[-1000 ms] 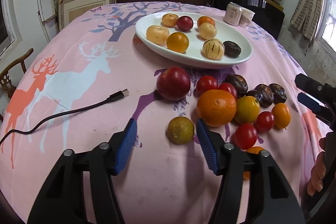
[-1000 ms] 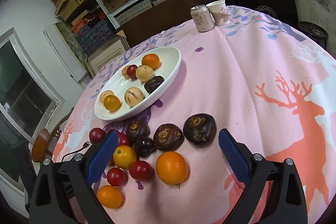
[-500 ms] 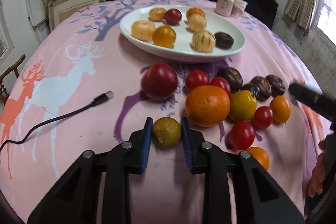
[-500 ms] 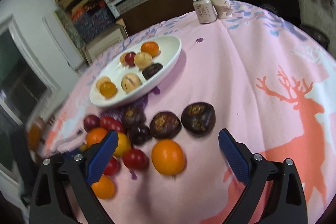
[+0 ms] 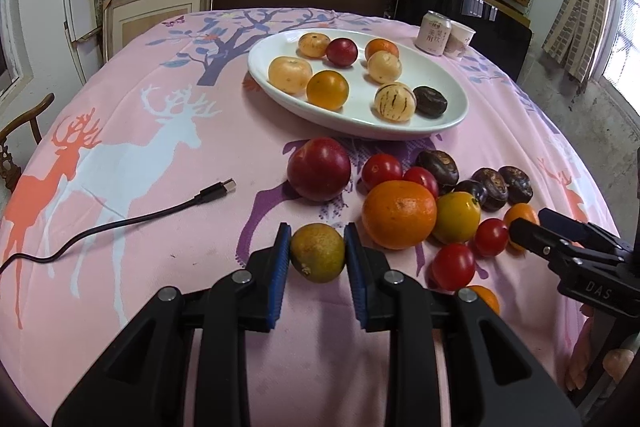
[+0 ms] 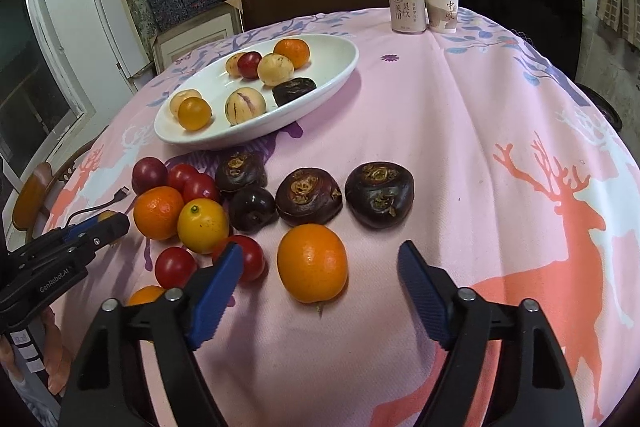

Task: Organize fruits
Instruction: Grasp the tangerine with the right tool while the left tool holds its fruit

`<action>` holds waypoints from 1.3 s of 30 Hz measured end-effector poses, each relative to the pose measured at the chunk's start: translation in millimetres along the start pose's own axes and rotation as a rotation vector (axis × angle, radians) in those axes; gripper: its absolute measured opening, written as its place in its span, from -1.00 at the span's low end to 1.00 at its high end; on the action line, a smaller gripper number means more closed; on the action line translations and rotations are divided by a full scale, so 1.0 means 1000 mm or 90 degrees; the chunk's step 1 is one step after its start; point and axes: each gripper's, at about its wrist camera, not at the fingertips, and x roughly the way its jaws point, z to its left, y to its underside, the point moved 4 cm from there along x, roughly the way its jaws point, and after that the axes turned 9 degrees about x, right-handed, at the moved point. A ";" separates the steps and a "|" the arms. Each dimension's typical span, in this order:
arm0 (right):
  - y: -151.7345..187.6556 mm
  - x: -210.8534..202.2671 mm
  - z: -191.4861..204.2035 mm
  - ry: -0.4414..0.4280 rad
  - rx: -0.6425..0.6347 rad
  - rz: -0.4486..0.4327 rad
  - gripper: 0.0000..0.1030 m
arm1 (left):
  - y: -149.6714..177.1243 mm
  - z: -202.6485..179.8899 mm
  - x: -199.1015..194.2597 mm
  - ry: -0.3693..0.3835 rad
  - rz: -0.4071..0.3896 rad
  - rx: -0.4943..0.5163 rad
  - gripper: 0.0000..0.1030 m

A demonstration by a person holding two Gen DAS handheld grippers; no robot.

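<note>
My left gripper (image 5: 317,241) is shut on a greenish-yellow lime (image 5: 318,255) that rests on the pink cloth. The jaws of my right gripper (image 6: 320,250) are closing. A small orange (image 6: 312,263) lies between them, and the blue pads stand clear of it on both sides. Behind it lie dark water chestnuts (image 6: 379,194), a yellow citrus (image 6: 203,225), cherry tomatoes (image 6: 175,267), a big orange (image 5: 399,214) and a red plum (image 5: 319,169). The white oval plate (image 5: 448,121) farther back holds several fruits.
A black USB cable (image 5: 120,223) trails across the cloth at the left. A drink can (image 6: 407,9) and a paper cup (image 6: 442,10) stand at the far edge. A wooden chair (image 5: 20,131) sits beyond the table's left rim, with shelves behind.
My left jaws have closed onto the lime. My right gripper has rolled and come down nearer the small orange, and its jaws have narrowed around it.
</note>
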 end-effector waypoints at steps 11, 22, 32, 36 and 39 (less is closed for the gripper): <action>-0.001 0.003 -0.007 -0.032 0.029 0.018 -0.17 | 0.001 -0.001 0.004 0.001 0.012 0.001 -0.48; 0.003 0.009 0.003 -0.008 -0.003 0.028 -0.30 | 0.004 -0.001 0.015 0.002 0.042 0.005 -0.48; 0.003 0.004 0.009 -0.018 -0.018 0.016 -0.31 | 0.003 0.002 0.007 -0.009 0.012 -0.003 -0.48; 0.000 -0.008 0.010 -0.028 -0.023 -0.018 -0.31 | -0.005 0.003 -0.013 -0.040 -0.043 -0.006 -0.48; -0.005 -0.018 0.011 -0.032 -0.030 -0.027 -0.31 | -0.021 0.006 -0.027 -0.049 -0.065 -0.008 -0.48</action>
